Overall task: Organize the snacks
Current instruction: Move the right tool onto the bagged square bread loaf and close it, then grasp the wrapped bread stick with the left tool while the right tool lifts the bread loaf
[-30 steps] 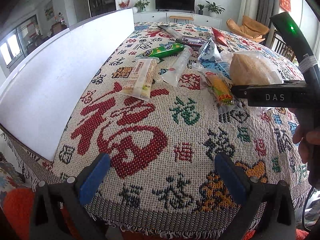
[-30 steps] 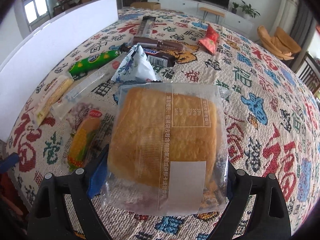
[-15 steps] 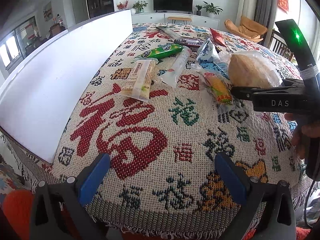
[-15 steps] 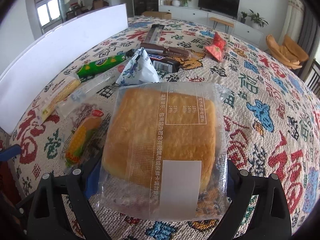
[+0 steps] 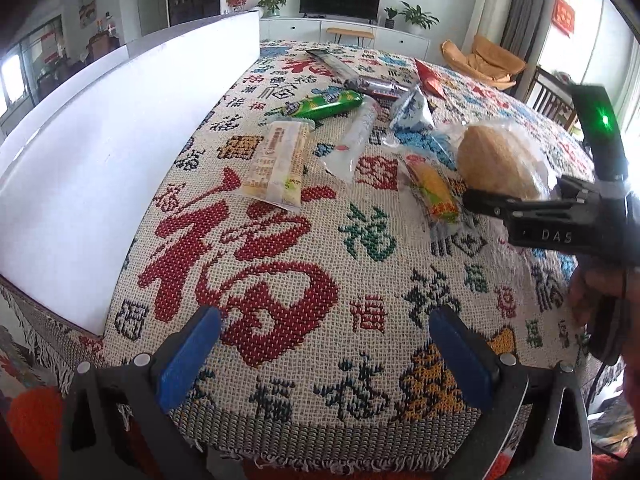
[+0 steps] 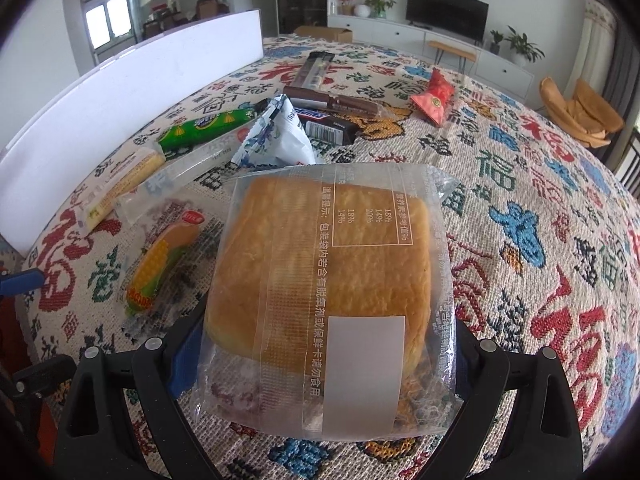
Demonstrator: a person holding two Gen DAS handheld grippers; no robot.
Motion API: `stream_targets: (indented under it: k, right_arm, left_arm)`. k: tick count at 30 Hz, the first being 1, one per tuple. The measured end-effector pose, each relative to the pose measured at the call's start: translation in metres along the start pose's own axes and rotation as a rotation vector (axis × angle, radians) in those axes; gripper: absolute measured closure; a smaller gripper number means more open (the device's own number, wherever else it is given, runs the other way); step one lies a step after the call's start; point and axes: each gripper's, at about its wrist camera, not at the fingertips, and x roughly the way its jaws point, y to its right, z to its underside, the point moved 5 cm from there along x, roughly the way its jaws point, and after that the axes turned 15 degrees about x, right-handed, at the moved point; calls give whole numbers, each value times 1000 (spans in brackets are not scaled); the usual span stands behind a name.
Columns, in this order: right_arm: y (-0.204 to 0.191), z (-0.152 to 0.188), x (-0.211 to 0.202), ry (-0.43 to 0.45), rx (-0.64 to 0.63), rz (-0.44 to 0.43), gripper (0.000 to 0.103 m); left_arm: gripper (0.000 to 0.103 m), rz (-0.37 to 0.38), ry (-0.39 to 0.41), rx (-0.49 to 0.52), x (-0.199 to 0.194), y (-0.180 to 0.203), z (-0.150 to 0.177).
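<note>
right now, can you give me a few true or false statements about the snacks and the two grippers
1. The right gripper is shut on the bagged bread. True.
2. The left gripper holds the green snack tube. False: it is open and empty, and the tube lies on the cloth farther up the table.
3. The corn-print snack lies to the left of the bread in the right wrist view. True.
4. The red packet is stacked on the bread. False: it lies apart, farther up the patterned tablecloth.
5. A white board stands along the table's left edge. True.
</note>
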Motion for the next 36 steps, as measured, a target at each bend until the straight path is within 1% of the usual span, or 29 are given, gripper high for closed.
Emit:
stream_targets:
  k: [3, 4, 8, 10, 12, 15, 16, 17, 18, 19, 20, 21, 22, 23, 24, 25, 27, 31, 36]
  right_arm:
    - [0, 0, 0, 0, 0, 0, 7]
    - [0, 0, 0, 0, 0, -1, 7]
    - [0, -1, 1, -1, 1, -2, 7]
    - [0, -1, 1, -1, 1, -2, 7]
    - [0, -1, 1, -1, 1, -2, 7]
    - [0, -1, 1, -1, 1, -2, 7]
    - [0, -1, 1, -1, 1, -2, 7]
    - [1, -1, 1, -1, 1, -2, 7]
    - [1, -1, 1, -1, 1, -2, 7]
    - [1, -1, 1, -1, 1, -2, 7]
    - [1, -1, 1, -1, 1, -2, 7]
    - [1, -1, 1, -1, 1, -2, 7]
    - [1, -1, 1, -1, 1, -2, 7]
    - [1, -1, 1, -1, 1, -2, 7]
    - [1, -1, 1, -1, 1, -2, 7]
    - [1, -1, 1, -1, 1, -2, 7]
    - [1, -1, 1, -1, 1, -2, 7]
    - [1, -1, 1, -1, 1, -2, 7]
    - [1, -1, 2, -2, 1, -2, 7]
  left_arm:
    - [0, 12, 66, -52, -9, -16, -12]
    - [0, 16, 75, -60, -10, -21, -20]
    - [0, 38, 70, -83, -4, -43, -55]
    - [1, 46, 39, -100, 8, -53, -72]
    - [4, 71, 1, -125, 24, -59, -84]
    - [13, 53, -70, -124, 50, -63, -90]
    - [19, 38, -95, -108, 59, -63, -90]
    - [22, 25, -114, -91, 64, -62, -88]
    - [22, 15, -103, -91, 66, -64, -89]
    - [25, 2, -106, -97, 67, -68, -88]
    - [31, -9, -122, -96, 69, -70, -87]
    - [36, -25, -121, -79, 68, -70, -88]
    - [49, -27, -124, -55, 67, -68, -87]
    - [64, -35, -128, -25, 66, -65, -86]
    - [71, -40, -133, 11, 64, -61, -85]
    - [73, -36, -136, 34, 62, -58, -83]
    - [73, 3, -133, 33, 57, -55, -78]
    - [73, 57, -115, -30, 44, -53, -64]
    - [73, 45, -99, -63, 33, -49, -50]
